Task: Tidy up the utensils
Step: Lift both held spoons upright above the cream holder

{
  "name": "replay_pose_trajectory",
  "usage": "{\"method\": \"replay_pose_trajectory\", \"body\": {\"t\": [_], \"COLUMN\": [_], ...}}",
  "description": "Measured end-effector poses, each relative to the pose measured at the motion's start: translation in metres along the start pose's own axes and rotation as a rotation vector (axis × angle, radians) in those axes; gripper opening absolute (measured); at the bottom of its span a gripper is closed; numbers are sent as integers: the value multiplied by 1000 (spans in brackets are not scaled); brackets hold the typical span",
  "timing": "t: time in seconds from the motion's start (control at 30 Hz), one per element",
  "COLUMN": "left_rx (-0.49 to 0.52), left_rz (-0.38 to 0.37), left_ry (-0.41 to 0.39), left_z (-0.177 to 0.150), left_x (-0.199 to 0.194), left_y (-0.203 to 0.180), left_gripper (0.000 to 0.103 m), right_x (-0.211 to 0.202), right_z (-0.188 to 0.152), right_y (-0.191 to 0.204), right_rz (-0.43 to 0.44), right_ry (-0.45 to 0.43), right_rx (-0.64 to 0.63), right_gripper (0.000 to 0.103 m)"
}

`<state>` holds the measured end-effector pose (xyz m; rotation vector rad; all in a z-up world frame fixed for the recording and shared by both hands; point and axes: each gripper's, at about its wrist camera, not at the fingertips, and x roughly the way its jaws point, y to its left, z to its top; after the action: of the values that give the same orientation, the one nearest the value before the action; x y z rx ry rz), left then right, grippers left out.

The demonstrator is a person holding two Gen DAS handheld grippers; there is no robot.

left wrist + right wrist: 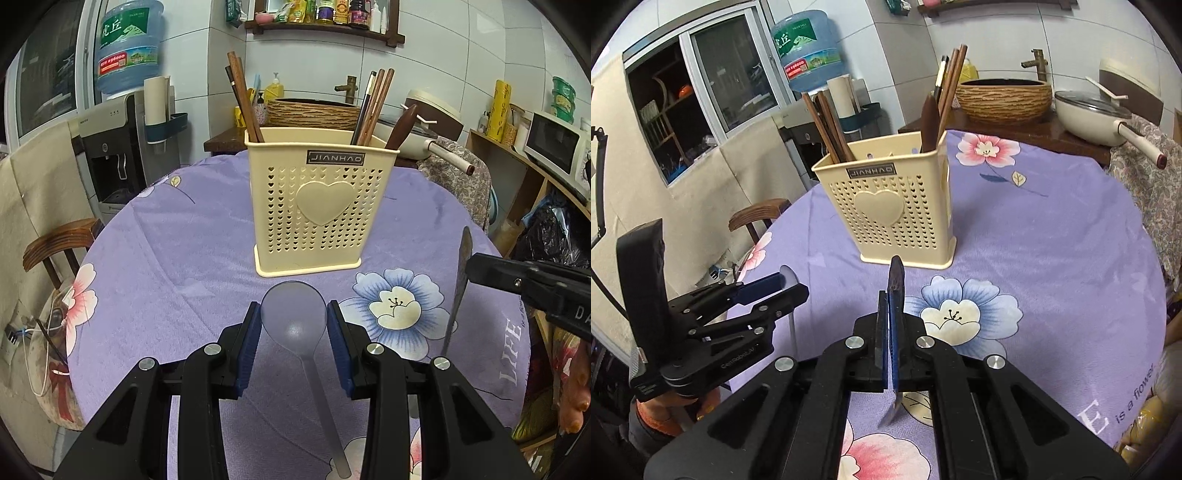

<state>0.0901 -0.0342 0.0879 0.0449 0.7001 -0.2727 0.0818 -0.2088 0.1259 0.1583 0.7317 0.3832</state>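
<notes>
A small tiled kitchen, water dispenser at upper left and a condiment shelf along the top, surrounds a round counter (177,258) draped in a lilac floral cloth. At frame centre stands the cream perforated utensil holder (317,206), heart-embossed, with wooden chopsticks (243,103) rising from its left compartment and more chopsticks (373,107) plus a dark-handled tool from its right. In the lower centre of the left wrist view, the left gripper (294,321) has its jaws set fairly wide around the bowl of a translucent plastic spoon (295,317), the blue pads at or just beside its edges; whether they truly grip it cannot be told. The spoon's handle runs back toward the bottom edge. In the right wrist view, lower centre, the right gripper (890,295) has its jaws clamped narrow on a slim metal utensil (897,280), held upright, one end poking above the pads and the other below.

Judged from here, the spoon is light, stiff and smooth, likely to slip under pads at its rounded bowl; the neck or handle looks the surer hold. The metal piece seems thin, rigid and apt to pivot in the grip.
</notes>
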Motion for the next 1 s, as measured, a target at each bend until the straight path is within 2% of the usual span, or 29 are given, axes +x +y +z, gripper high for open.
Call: {"method": "replay_pose_trajectory", "body": {"t": [0.33, 0.63, 0.77, 0.9, 1.0], "left_rx": [26, 18, 32, 21, 20], "left_rz": [-4, -53, -48, -76, -48], "left_ry": [-30, -55, -85, -121, -170], "left_z": [12, 33, 50, 77, 101], "left_x": [-10, -24, -34, -49, -60], "left_y": [-3, 0, 0, 3, 6], "left_gripper": [36, 35, 36, 35, 35], "right_x": [-10, -22, -29, -41, -49], "right_z": [9, 25, 40, 64, 85], "right_y": [5, 14, 20, 30, 39], "right_rz": [-11, -10, 9, 25, 20], "right_ry": [-26, -49, -61, -98, -132], "right_rx": [-33, -77, -95, -118, -139], "right_gripper": [1, 1, 1, 1, 1]}}
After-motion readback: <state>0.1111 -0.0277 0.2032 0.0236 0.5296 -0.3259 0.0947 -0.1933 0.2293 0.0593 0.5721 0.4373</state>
